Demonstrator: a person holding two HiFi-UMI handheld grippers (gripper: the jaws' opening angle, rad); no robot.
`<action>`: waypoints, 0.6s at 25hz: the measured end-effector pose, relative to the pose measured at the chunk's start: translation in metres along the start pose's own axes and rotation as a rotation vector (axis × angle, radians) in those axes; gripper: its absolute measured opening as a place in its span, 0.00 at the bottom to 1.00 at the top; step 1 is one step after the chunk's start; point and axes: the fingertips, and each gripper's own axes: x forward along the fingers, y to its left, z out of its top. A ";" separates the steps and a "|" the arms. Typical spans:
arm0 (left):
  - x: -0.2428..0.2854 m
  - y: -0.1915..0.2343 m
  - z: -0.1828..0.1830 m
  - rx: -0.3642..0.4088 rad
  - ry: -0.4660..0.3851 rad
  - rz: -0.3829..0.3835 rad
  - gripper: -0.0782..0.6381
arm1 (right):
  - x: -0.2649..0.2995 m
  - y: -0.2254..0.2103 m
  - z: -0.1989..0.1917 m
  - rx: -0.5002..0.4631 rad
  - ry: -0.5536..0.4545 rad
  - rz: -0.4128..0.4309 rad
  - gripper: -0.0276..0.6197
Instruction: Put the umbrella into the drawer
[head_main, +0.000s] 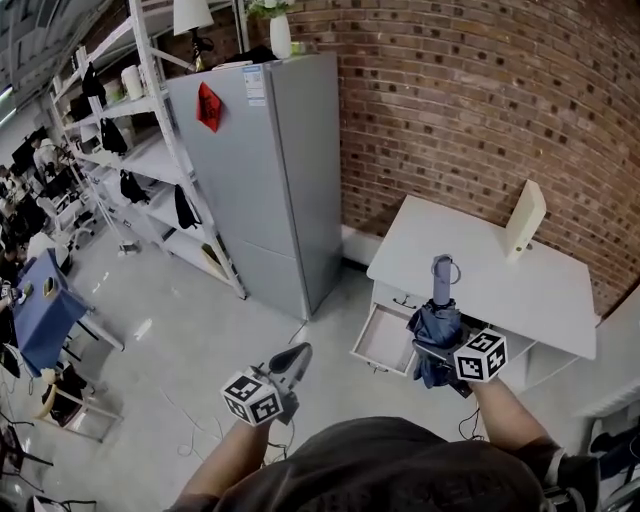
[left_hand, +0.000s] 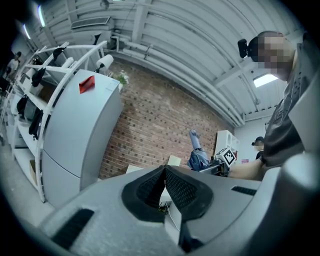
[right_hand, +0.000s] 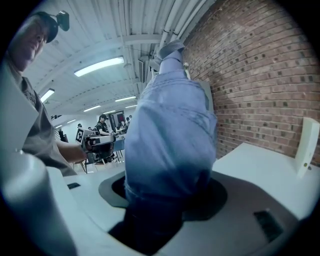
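Two grippers are showing: the right gripper (head_main: 440, 352) is clamping the folded blue umbrella (head_main: 437, 318) near the open drawer (head_main: 383, 340). The left gripper (head_main: 293, 357) is hanging empty, jaws pressing together.

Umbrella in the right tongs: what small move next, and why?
Probably carry the umbrella over the open drawer. The right tongs are clamped on the folded umbrella, handle end up, and in the head view it shows just right of the drawer's opening, not yet inside.
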 end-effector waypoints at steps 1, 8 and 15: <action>0.005 0.006 0.001 0.000 0.005 -0.002 0.11 | 0.006 -0.004 0.002 -0.001 0.004 0.001 0.43; 0.056 0.037 -0.002 0.007 0.038 0.045 0.11 | 0.046 -0.058 0.014 0.006 0.022 0.075 0.42; 0.132 0.059 -0.002 -0.029 -0.010 0.171 0.11 | 0.085 -0.142 0.032 -0.081 0.080 0.220 0.43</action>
